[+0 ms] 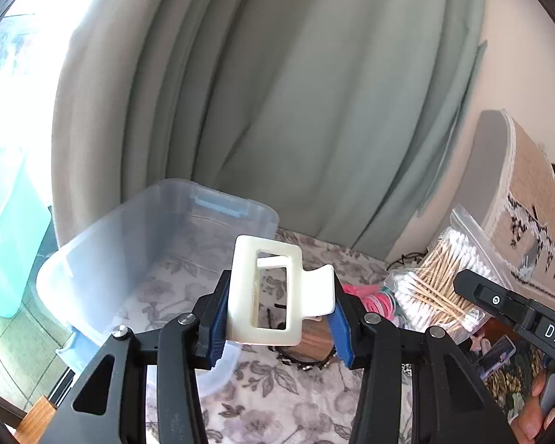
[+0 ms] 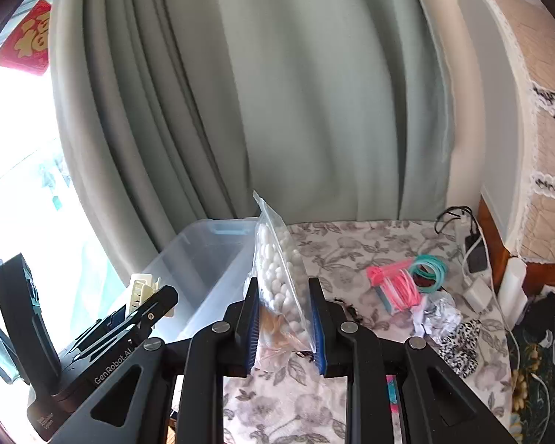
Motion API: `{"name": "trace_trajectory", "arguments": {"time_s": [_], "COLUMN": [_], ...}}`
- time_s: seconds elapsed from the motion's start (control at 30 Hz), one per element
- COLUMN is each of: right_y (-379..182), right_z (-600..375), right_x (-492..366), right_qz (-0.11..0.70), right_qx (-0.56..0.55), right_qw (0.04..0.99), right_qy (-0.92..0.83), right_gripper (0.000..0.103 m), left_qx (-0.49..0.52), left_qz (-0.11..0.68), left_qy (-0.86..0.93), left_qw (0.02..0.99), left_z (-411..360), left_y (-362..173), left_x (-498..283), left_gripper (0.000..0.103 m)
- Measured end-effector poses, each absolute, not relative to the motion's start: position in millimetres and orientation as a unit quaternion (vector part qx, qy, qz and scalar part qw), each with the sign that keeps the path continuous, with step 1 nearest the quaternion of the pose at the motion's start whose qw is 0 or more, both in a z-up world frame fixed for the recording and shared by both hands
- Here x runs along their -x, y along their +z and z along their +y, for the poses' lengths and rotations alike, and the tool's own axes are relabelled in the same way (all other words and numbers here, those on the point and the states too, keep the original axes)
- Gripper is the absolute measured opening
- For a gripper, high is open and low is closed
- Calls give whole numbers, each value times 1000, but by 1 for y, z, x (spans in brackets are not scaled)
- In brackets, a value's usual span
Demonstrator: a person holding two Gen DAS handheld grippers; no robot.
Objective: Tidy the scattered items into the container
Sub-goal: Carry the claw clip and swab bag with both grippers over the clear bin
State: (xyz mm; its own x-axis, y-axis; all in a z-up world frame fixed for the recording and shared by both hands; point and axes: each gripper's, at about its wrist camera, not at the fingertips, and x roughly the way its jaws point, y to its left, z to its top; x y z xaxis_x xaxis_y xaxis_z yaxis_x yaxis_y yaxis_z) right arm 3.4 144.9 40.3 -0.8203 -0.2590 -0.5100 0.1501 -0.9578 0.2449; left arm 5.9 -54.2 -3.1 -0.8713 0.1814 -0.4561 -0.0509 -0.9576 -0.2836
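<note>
Scattered items are what both my grippers carry: my left gripper [image 1: 279,310] is clamped on a cream hair claw clip [image 1: 266,292], and my right gripper [image 2: 283,327] is closed tight on a zip bag of cotton swabs [image 2: 277,277], both raised above the floral cloth [image 2: 351,255]. Just beyond them, to the left, stands the clear plastic container [image 1: 137,244], while hair ties [image 2: 407,281] and a leopard-print scrunchie [image 2: 458,344] lie to the right. Farthest back hangs the grey-green curtain [image 1: 296,92].

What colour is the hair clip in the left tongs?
Cream white hair clip, clearest in the left wrist view.
</note>
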Motion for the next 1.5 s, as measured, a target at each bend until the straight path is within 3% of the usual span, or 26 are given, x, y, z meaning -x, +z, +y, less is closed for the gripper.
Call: {"name": "trace_trajectory", "arguments": {"time_s": [0.33, 0.73, 1.5], "right_y": [18, 0, -59], "right_z": [69, 17, 0], "right_x": [30, 82, 122], "right_qz": [-72, -49, -35], "right_qx": [-311, -331, -395], "right_qw": [175, 216, 215], "right_qy": [-931, -917, -893], "right_gripper": [25, 25, 30], "left_qx": [258, 278, 309], "left_qz": [-175, -191, -117], "left_qy": [950, 941, 944], "left_qw": [13, 2, -17], "left_z": [-130, -163, -157], "left_y": [-31, -57, -99], "left_x": [0, 44, 65], "left_gripper": [48, 48, 50]}}
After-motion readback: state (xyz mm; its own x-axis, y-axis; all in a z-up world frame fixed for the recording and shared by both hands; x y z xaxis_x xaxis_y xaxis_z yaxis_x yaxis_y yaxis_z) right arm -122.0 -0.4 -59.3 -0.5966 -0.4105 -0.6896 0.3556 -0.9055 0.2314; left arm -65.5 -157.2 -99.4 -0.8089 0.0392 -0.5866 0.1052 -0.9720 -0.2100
